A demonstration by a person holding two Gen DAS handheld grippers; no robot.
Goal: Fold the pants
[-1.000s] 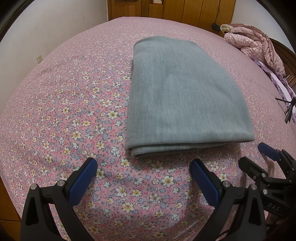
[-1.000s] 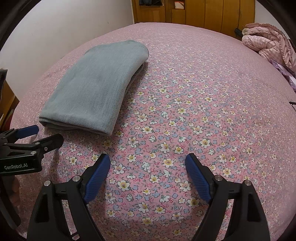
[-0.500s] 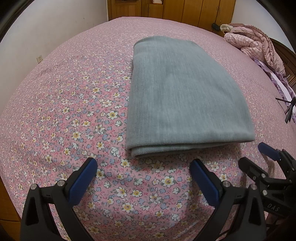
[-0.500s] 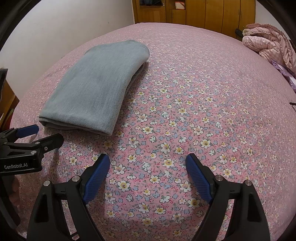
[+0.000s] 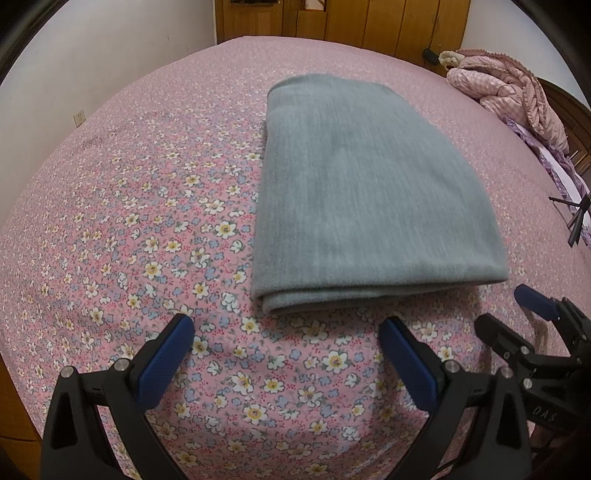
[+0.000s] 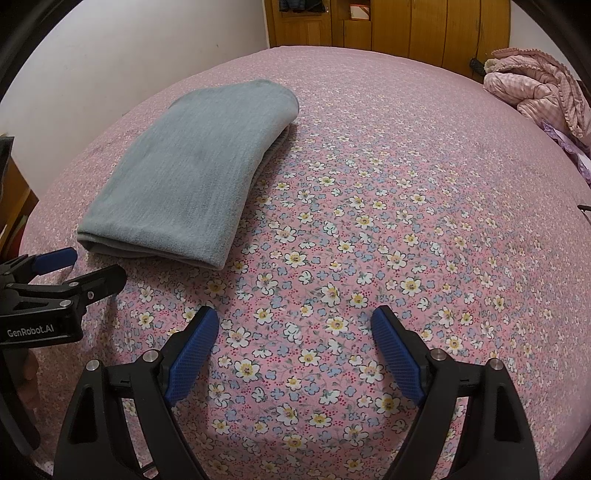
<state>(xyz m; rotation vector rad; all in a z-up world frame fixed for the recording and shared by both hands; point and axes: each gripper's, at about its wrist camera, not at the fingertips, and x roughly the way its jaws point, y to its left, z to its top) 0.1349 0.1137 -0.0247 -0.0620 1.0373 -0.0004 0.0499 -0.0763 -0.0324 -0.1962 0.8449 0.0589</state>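
pants position: the grey pants (image 5: pixel 365 195) are lying on the bed (image 5: pixel 122 206), just ahead of the left tongs (image 5: pixel 286 330) and apart from them; a strip of flowered sheet is showing between the blue pads and the near edge of the cloth.
seen from the right: the pants (image 6: pixel 195 177) are sitting ahead and to the left of the right tongs (image 6: pixel 295 321), well clear of the pads.
left tongs: they are standing wide open and holding nothing, hovering low over the sheet.
right tongs: they are also spread wide open and empty; in the left view they (image 5: pixel 506 310) are showing at the right edge, just beside the near right corner of the pants.
pants look: they are lying folded into a flat, thick rectangle, with stacked layers showing along the near edge and a rounded fold at the far end; the top is looking smooth.
background: a pink quilt (image 5: pixel 509 88) is lying bunched at the far right of the bed, and a wooden wardrobe (image 6: pixel 388 22) is standing behind.
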